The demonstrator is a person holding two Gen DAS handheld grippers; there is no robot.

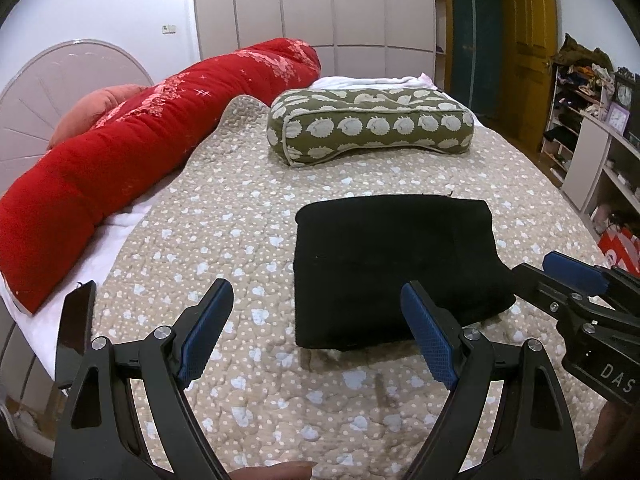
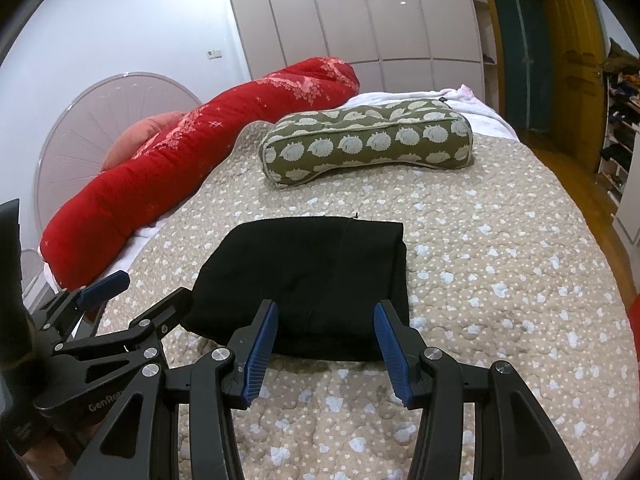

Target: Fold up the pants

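Both grippers, left gripper [image 1: 318,334] and right gripper [image 2: 326,350], hover released at six o'clock of the black pants [image 2: 308,280], already a compact folded stack on the bedspread [image 2: 500,280], so little seems left.

The near edge of the folded black fabric pants [image 2: 312,280] is partly hidden behind the blue pads of the right gripper [image 2: 325,354], whose jaws stand apart. In the left wrist view, the pants' right corner is covered by that same gripper, which is cut off by the picture's right edge. The long red quilted bolster [image 1: 120,160] hides most of the pink round cushion [image 1: 100,108]. The small things on the white open shelves [image 1: 588,120] are too small to tell.
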